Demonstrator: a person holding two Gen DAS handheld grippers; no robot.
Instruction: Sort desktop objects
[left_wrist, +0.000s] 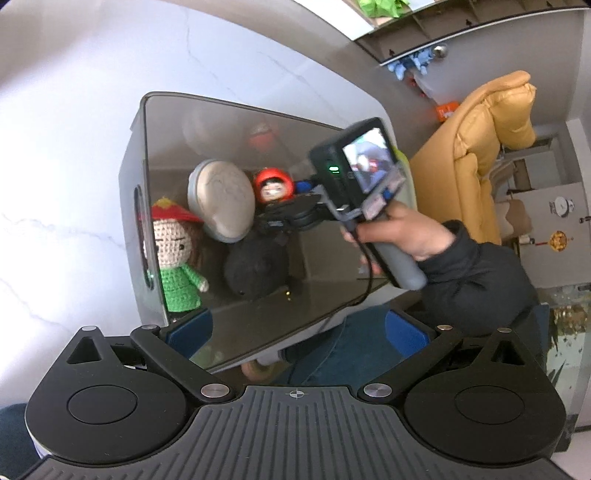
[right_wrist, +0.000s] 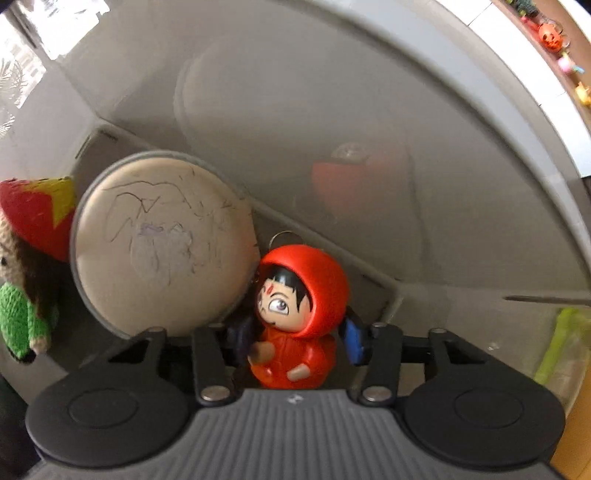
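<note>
Right gripper (left_wrist: 295, 201) around red-hooded figurine (left_wrist: 274, 187) inside grey bin (left_wrist: 147, 295).

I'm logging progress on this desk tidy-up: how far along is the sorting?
Already in the grey plastic bin: a crocheted doll in a green dress, a round beige zip case and a black plush toy. In hand: the right hand-held gripper has the red-hooded figurine between its fingers, low inside the bin, apparently not yet let go. No other items waiting to be sorted are visible.

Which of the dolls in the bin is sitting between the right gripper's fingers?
The red-hooded plastic figurine, flanked by the right gripper; the crocheted green-bodied doll stands apart.
</note>
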